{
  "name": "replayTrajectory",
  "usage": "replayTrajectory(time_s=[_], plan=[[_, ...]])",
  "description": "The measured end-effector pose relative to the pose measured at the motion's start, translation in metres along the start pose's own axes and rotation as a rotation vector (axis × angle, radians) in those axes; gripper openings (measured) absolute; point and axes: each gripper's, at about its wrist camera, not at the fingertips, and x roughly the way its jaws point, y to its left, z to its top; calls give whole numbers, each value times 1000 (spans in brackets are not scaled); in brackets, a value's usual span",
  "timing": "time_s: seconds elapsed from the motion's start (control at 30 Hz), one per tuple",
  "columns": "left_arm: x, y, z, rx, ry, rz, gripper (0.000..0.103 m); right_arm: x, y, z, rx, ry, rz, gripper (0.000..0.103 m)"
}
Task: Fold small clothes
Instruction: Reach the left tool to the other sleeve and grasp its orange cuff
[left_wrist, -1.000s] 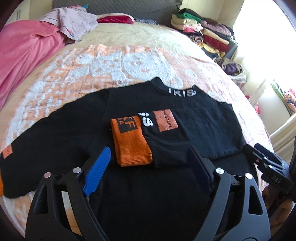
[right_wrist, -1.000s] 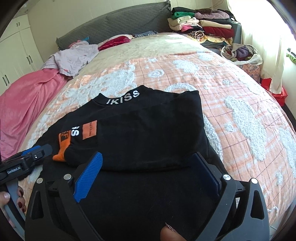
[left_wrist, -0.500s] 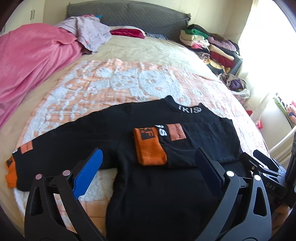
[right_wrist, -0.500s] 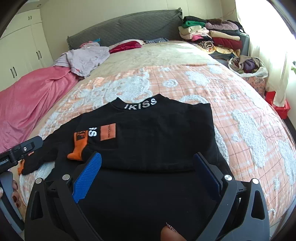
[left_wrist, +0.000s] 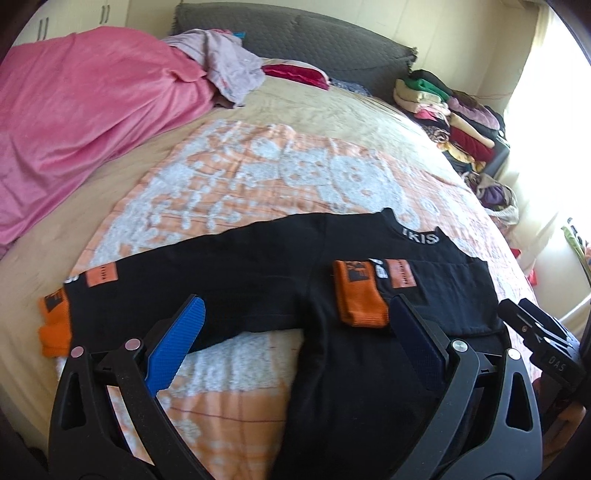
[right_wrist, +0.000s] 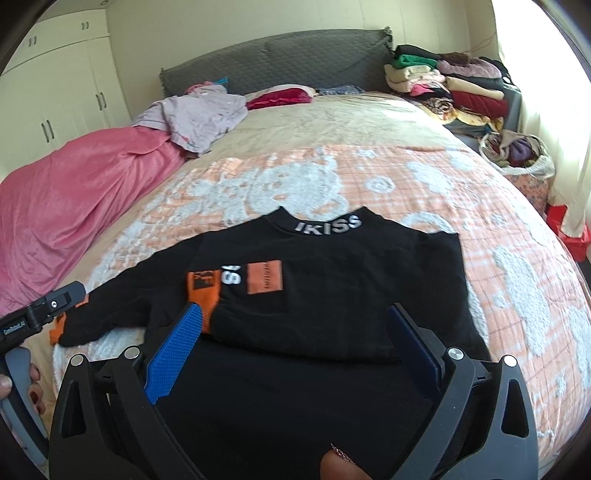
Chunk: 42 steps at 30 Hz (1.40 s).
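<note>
A small black sweatshirt (left_wrist: 266, 280) (right_wrist: 351, 280) with orange cuffs and a white-lettered collar lies flat on the bed. Its right sleeve is folded across the chest, orange cuff (left_wrist: 360, 301) (right_wrist: 203, 291) on top. The left sleeve (left_wrist: 166, 288) stretches out sideways, ending in an orange cuff (left_wrist: 55, 325). My left gripper (left_wrist: 295, 328) hovers open above the garment's lower left, nothing between its fingers. My right gripper (right_wrist: 295, 332) hangs open over the hem, holding nothing. The right gripper's body (left_wrist: 543, 339) shows at the left wrist view's right edge; the left gripper's body (right_wrist: 40, 314) shows at the right wrist view's left edge.
An orange-and-white patterned blanket (left_wrist: 258, 177) covers the bed. A pink duvet (left_wrist: 81, 122) and a lilac garment (left_wrist: 225, 66) lie at the far left. Stacked folded clothes (right_wrist: 450, 81) and a bag of clothes (right_wrist: 517, 155) stand at the far right, by the grey headboard (right_wrist: 277, 62).
Both grippers have drawn back and risen from the sweatshirt. The left gripper has swung left, bringing the outstretched sleeve and its orange cuff into view. The garment lies unchanged.
</note>
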Motion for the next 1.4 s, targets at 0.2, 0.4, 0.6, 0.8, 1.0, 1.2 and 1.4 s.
replayTrajectory(time_s=[0.2, 0.4, 0.6, 0.8, 1.0, 1.2, 1.4], plan=[[-3, 23, 0, -28, -2, 36, 93, 6, 29, 9, -49, -4, 43, 98], [-5, 47, -1, -59, -5, 69, 93, 14, 58, 15, -105, 0, 78, 98], [-5, 71, -5, -101, 7, 100, 93, 23, 88, 19, -162, 12, 119, 98], [-6, 96, -11, -146, 18, 131, 93, 32, 119, 16, -220, 32, 157, 98], [-5, 115, -20, -173, 43, 158, 93, 40, 144, 11, -258, 52, 187, 98], [-9, 135, -32, -226, 60, 167, 93, 45, 166, 6, -297, 68, 215, 98], [-15, 152, -50, -277, 83, 174, 93, 46, 182, -1, -321, 79, 245, 98]])
